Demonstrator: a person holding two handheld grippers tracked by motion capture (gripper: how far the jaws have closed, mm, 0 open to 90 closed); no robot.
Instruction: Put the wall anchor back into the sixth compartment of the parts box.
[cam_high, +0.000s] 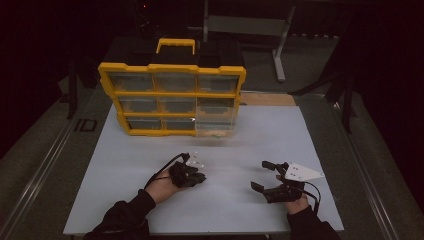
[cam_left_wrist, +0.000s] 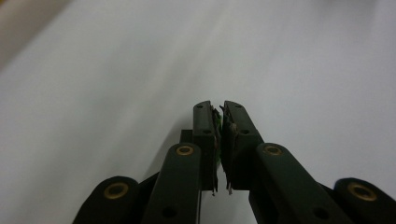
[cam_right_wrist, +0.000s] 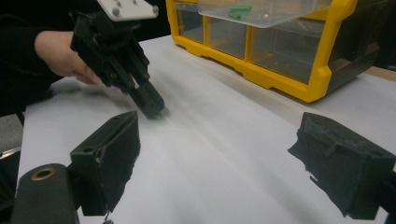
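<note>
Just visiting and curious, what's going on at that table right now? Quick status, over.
Left gripper shut on small green piece, tips at the white table. Right gripper open, empty. Yellow organizer upright behind, one clear drawer pulled out. Nothing in the way.

Dim high view, dark surroundings; gripper views soft, blurred.

The left claw (cam_left_wrist: 219, 112) is clamped on a small green piece (cam_left_wrist: 218, 127) above the white tabletop (cam_left_wrist: 116, 70).
</note>
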